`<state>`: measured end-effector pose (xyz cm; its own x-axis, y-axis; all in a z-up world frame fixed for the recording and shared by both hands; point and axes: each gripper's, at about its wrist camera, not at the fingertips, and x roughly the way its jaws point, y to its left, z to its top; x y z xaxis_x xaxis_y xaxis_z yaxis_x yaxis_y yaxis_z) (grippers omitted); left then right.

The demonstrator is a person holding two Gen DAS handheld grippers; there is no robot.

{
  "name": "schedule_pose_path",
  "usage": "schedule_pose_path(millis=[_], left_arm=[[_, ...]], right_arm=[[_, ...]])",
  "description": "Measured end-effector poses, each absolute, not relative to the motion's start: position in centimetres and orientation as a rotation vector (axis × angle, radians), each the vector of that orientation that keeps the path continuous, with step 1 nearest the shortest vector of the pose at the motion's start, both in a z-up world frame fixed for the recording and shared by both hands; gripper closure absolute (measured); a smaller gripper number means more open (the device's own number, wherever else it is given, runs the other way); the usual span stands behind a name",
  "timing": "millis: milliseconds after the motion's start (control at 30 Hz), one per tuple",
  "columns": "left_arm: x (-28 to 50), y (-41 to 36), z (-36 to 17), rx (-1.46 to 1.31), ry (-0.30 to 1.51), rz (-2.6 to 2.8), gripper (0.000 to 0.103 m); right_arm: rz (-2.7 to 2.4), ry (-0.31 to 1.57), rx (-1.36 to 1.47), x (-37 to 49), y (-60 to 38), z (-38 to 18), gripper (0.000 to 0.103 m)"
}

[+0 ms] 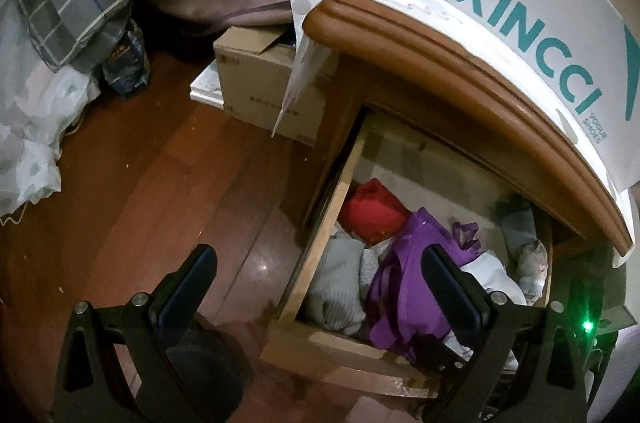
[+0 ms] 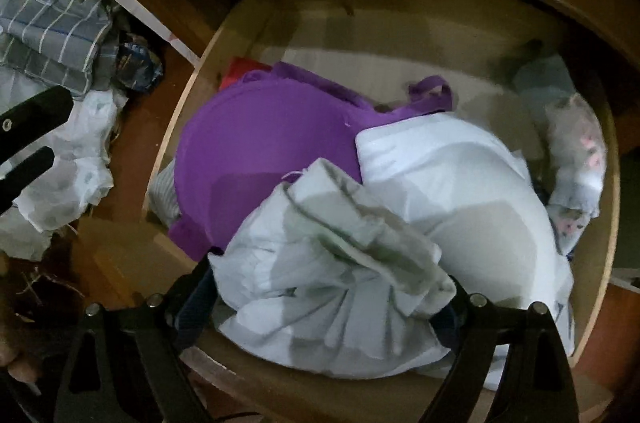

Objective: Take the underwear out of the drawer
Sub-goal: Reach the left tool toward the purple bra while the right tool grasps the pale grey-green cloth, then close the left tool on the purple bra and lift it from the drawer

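So the drawer [image 1: 320,223] is already pulled out. Right tongs [image 2: 332,299] are clenched on a pale bunched underwear piece [image 2: 320,263], barely lifted above the pile. Left tongs [image 1: 316,263] hang spread, holding nothing. Pulling it clear remains.

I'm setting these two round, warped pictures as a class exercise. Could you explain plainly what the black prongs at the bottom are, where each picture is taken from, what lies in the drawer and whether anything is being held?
There is no robot: a person holds a two-finger gripper in each hand, each carrying a wide-angle camera that looks along its fingers.

The left camera shows the left gripper open and empty, above the edge of the open wooden drawer.

The right camera shows the right gripper closed on a bunched pale garment.

In the drawer lie a purple bra, a white bra, red cloth and grey cloth.

A XINCCI shoe box stands on the cabinet.
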<state>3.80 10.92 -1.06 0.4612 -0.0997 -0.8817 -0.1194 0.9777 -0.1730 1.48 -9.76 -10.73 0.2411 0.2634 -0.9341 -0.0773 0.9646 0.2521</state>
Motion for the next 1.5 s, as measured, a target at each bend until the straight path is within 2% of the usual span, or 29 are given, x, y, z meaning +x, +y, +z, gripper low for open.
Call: schedule_pose_path(millis=[100, 200, 333, 567, 1233, 1367, 1500], left_arm=[[3.8, 10.9, -1.1, -0.207, 1.088, 0.018, 0.001], [3.9, 10.9, -1.4, -0.207, 1.099, 0.027, 0.001], [4.2, 10.7, -2.2, -0.247, 1.131, 0.002, 0.001], [4.5, 9.9, -2.7, -0.225, 1.135, -0.001, 0.001], [6.8, 3.9, -6.9, -0.381, 1.299, -0.17, 0.002], [7.3, 3.5, -7.2, -0.368, 1.304, -0.164, 0.004], [7.4, 2.6, -8.2, -0.348, 1.34, -0.18, 0.014]], right_arm=[[0.234, 1.293, 0.159, 1.2, -9.7, -10.7, 0.011], [0.238, 1.272, 0.152, 0.8, -9.7, -10.2, 0.016], [0.256, 1.241, 0.164, 0.4, -10.1, -9.2, 0.03], [0.261, 1.188, 0.193, -0.3, -11.4, -7.5, 0.045], [0.199, 1.047, 0.322, -2.2, -18.5, -3.3, 0.046], [0.186, 1.043, 0.345, -2.5, -19.7, -3.3, 0.046], [0.174, 1.045, 0.361, -2.8, -20.3, -3.3, 0.046]])
